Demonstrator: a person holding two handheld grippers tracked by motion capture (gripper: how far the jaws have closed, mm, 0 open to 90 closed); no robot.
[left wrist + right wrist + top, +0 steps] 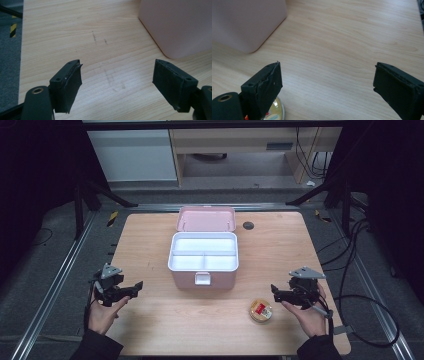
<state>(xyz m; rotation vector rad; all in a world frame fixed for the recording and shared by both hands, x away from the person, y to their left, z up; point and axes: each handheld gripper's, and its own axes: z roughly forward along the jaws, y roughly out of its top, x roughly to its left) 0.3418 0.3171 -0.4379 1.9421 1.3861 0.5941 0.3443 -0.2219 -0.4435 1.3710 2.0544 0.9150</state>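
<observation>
Reaching for the round tin (261,311) looks like the step in hand; best done by swinging the right claw (274,293) toward 8 o'clock, straddling the tin, then closing squarely on its rim.

High view: tin lies on the desk (150,240) at 5 o'clock from the open pink box (203,259), just beside the right claw. Left claw (138,287) held low at 8 o'clock of the box, hand underneath, jaws pointing inward.

Left gripper view: jaws spread wide, nothing between; box wall (180,25) at 1 o'clock.

Right gripper view: jaws released, empty; tin edge (277,112) peeks beneath the left jaw at 7 o'clock.
</observation>
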